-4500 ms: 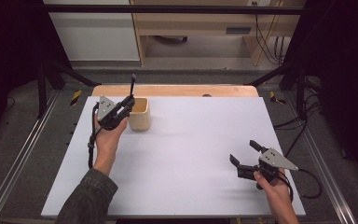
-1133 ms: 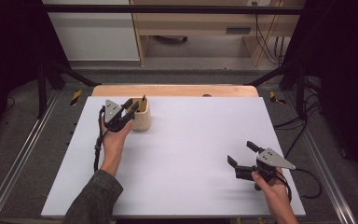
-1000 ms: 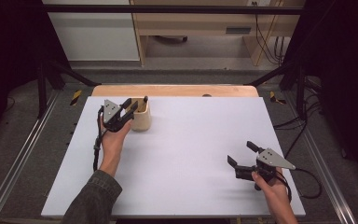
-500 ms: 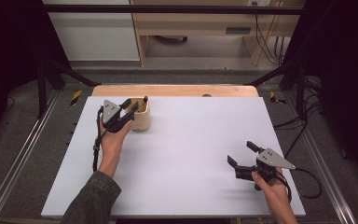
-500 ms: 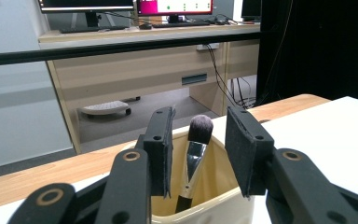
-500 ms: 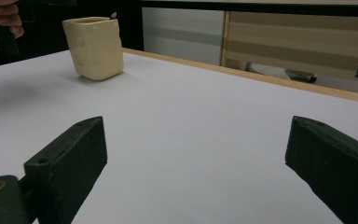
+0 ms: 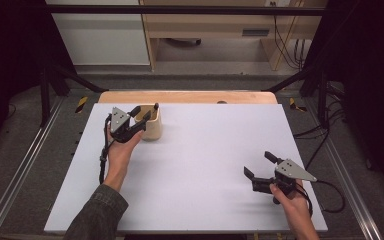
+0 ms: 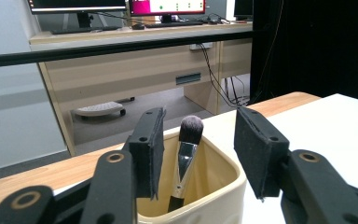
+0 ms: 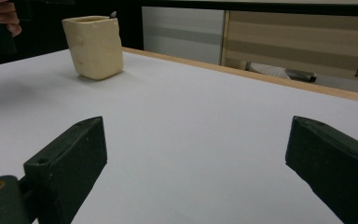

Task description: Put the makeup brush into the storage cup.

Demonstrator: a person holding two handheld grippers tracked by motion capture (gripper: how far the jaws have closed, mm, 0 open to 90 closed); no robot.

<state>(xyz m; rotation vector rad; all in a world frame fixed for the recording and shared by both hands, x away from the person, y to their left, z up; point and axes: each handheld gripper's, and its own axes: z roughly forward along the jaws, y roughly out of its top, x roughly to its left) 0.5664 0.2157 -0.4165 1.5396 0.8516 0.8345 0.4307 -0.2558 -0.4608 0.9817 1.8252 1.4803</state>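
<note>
A cream square cup (image 7: 150, 126) (image 8: 200, 186) (image 9: 93, 45) stands at the table's far left. A makeup brush (image 8: 184, 161) (image 7: 154, 110) leans inside it, bristles up. My left gripper (image 7: 141, 113) (image 8: 200, 154) hovers over the cup's rim. Its jaws have just been opening; the brush stands between the pads, touched by neither. My right gripper (image 7: 260, 164) (image 9: 196, 163) rests low over the table's front right, open wide with nothing between its jaws.
The white table top (image 7: 205, 165) has a wooden strip (image 7: 190, 96) along its far edge. Beyond it stands a wooden desk (image 8: 121, 70) with monitors. Metal rails (image 7: 20, 170) run along both sides of the table.
The left gripper lowered the brush into the cup, then its jaws spread apart and let go of the brush. The right gripper stayed still.
</note>
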